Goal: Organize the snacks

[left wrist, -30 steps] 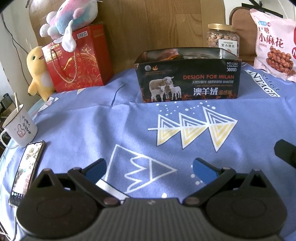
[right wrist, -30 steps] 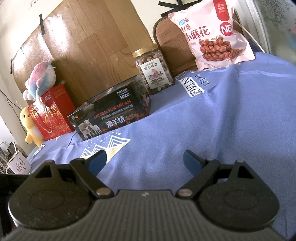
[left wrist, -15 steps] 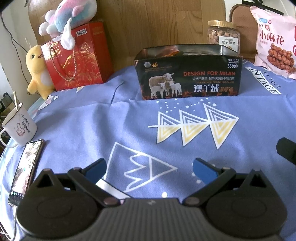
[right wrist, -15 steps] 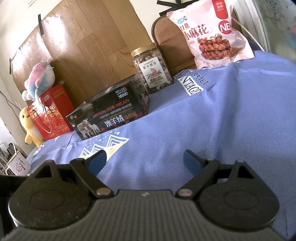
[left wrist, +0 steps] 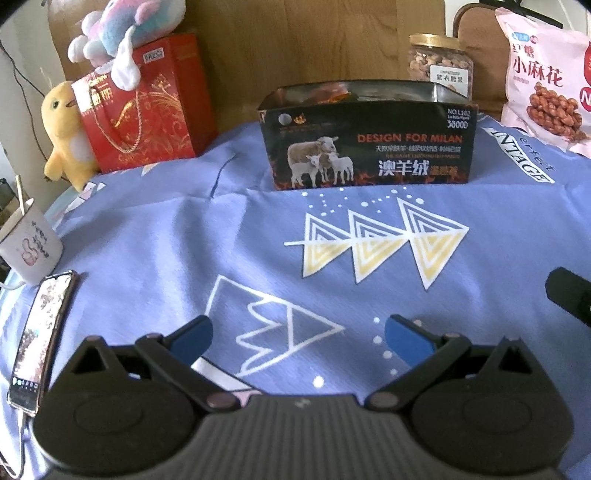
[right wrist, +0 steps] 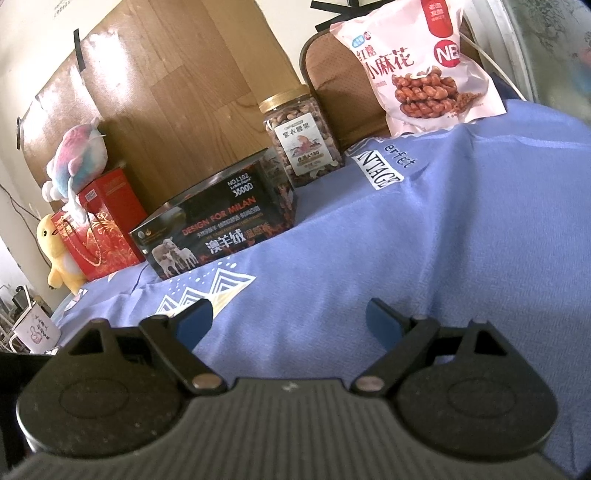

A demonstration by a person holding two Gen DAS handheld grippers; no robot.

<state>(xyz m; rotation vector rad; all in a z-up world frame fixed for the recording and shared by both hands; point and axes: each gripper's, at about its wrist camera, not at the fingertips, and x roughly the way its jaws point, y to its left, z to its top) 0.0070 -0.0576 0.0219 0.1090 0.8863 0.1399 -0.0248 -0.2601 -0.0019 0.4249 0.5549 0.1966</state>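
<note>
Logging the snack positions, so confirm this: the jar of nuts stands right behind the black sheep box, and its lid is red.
One detail is wrong: the lid is gold, not red. The right wrist view shows the jar of nuts with that gold lid, standing right behind the black sheep box, as you said.

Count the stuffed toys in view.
2: a yellow plush duck standing left of the red gift bag, and a pink-and-blue plush toy lying atop that bag. Others may be hidden.
</note>
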